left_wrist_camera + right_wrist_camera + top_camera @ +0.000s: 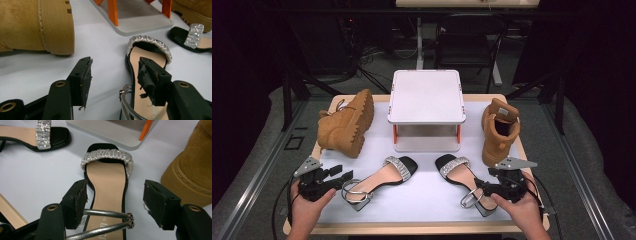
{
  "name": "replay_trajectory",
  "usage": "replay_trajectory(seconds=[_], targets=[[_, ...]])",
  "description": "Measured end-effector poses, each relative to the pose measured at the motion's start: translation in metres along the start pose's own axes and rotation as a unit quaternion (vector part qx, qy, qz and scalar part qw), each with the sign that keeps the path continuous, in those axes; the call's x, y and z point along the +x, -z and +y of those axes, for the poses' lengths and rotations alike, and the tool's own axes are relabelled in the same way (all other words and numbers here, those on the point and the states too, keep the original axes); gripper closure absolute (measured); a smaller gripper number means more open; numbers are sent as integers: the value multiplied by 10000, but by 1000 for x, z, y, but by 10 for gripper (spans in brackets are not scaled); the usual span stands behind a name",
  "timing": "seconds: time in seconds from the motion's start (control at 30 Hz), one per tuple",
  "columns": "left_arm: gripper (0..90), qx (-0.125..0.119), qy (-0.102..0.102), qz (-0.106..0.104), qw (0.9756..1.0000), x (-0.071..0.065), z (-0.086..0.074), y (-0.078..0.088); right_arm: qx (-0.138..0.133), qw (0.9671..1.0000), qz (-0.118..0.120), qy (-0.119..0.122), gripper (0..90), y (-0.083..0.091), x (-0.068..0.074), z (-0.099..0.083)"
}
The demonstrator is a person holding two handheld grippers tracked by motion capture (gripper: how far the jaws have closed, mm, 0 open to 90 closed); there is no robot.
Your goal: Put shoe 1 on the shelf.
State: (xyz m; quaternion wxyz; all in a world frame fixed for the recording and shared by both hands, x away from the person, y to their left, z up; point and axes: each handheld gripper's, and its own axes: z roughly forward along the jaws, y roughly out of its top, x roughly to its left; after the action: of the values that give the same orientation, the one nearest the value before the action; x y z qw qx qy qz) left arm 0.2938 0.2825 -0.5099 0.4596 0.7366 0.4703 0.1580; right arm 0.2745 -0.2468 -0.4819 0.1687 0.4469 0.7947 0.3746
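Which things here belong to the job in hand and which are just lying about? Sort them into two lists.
In the job:
right sandal, under the open right gripper
left sandal, beside the open left gripper

Lying about:
boot on its side
upright boot
white stand

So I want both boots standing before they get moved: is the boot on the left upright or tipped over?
Tipped over. The left boot lies on its side, its lugged sole facing the white stand, while the right boot stands upright.
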Motion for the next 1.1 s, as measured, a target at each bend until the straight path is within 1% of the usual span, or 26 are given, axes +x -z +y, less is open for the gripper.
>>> replay_trajectory(seconds=[0.07,0.1,0.13,0.23,0.3,0.4,0.47,0.53,0.57,0.63,0.7,0.77,0.83,0.87,0.9,0.97,1.0,1.1], targets=[[431,79,-55,-34,9999,-1,3,0,124,9999,11,74,339,-3,0,2],[426,132,-84,-43,9999,-1,5,0,179,9998,-1,55,339,-4,0,3],[417,197,-82,-72,9997,-1,6,0,254,9996,1,103,339,-5,-1,5],[417,258,-174,-124,9994,-2,10,-1,444,9989,45,158,339,-8,1,8],[416,320,-223,-135,9991,-3,13,-3,605,9978,47,273,340,-11,3,11],[403,494,-285,-141,9983,-4,16,-7,837,9955,54,441,340,-15,4,16],[402,594,-341,-188,9975,-7,18,-9,991,9938,75,507,339,-19,6,18],[402,668,-449,-186,9966,-9,20,-11,1096,9924,63,549,333,-23,8,19],[402,688,-495,-157,9963,-10,21,-12,1176,9912,50,608,330,-25,8,21],[403,732,-566,-149,9956,-11,23,-14,1260,9901,24,617,325,-29,10,21],[403,772,-556,-170,9953,-12,24,-15,1319,9893,40,623,323,-33,13,22],[403,792,-578,-196,9950,-14,24,-17,1458,9868,-33,701,317,-36,14,22],[403,800,-583,-205,9949,-15,24,-18,1521,9859,-44,696,308,-39,17,21],[403,824,-606,-213,9945,-15,25,-19,1599,9843,-77,744,301,-41,17,20],[403,827,-607,-216,9945,-15,25,-19,1623,9839,-104,747,292,-43,18,19],[402,857,-601,-219,9943,-15,24,-20,1616,9844,-90,694,280,-45,18,18],[402,841,-581,-203,9946,-15,24,-20,1667,9835,-77,696,277,-46,17,17],[399,889,-597,-210,9940,-15,24,-20,1776,9817,-97,678,271,-48,18,15]])
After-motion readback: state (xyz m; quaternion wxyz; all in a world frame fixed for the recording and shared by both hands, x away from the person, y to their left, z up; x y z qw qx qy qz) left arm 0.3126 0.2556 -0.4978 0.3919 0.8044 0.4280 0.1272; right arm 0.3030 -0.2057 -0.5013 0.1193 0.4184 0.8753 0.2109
